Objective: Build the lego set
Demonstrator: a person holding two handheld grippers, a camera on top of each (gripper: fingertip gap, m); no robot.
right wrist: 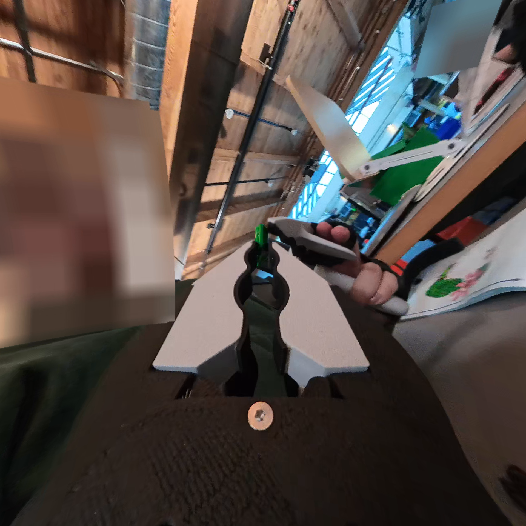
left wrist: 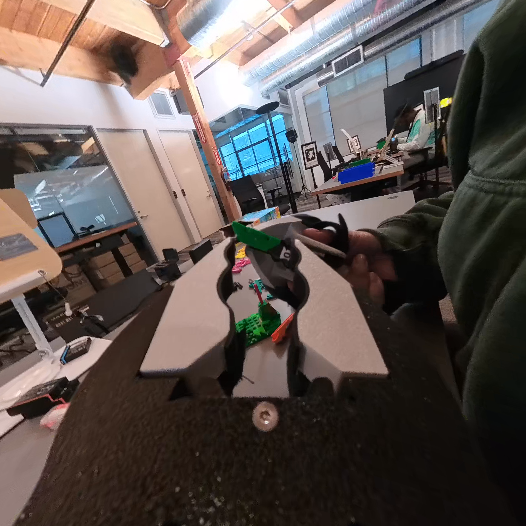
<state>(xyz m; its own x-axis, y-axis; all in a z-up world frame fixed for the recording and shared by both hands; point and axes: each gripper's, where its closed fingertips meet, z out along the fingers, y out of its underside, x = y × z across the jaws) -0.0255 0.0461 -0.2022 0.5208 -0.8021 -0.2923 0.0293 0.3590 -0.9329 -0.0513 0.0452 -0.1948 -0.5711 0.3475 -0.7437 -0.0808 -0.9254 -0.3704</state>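
Both tongs are lifted off the surface (left wrist: 256, 367) and meet in the air. Your right tongs (right wrist: 261, 245) are closed on a green piece (right wrist: 260, 232) at their tips. In the left wrist view that piece juts up and left, its long axis slanting away from the other tongs' tips. Your left tongs (left wrist: 266, 244) stand slightly parted with nothing gripped, just beside the piece. The green build (left wrist: 257, 323) sits below on the surface, so I judge the left tongs nearer to it.

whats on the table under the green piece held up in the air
A green lego build with a red stick, an orange piece beside it; the grey fingers in front cover the rest.
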